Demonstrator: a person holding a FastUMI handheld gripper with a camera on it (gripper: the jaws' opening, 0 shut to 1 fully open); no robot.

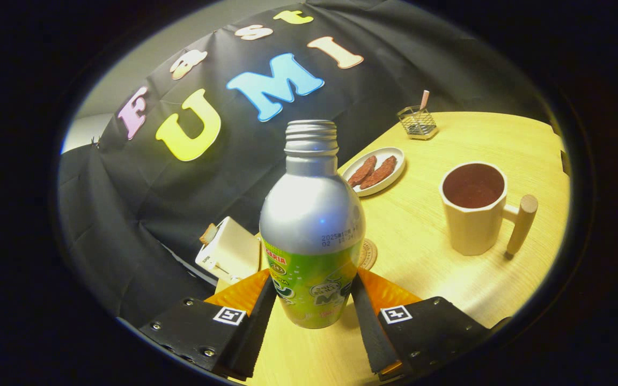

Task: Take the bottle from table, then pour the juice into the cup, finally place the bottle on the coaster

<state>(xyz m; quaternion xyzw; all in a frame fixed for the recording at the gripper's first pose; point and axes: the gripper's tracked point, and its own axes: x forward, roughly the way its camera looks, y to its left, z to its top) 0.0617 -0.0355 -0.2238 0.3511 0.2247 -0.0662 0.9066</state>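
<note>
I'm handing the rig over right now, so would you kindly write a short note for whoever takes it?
Gripper: both fingers on the lower sides of the bottle, which is upright, cap off; whether it has left the table is unclear.
Cup: right of the bottle, upright, apart from it.
Coaster: just behind the bottle, partly hidden, nothing seen on it.
Done: bottle grasped.
Left: pour into the cup, then set the bottle on the coaster.

My gripper point(313, 316), seen up close

Behind each finger I carry a dark screwed plate, a square black-and-white marker tag, and orange housing.
</note>
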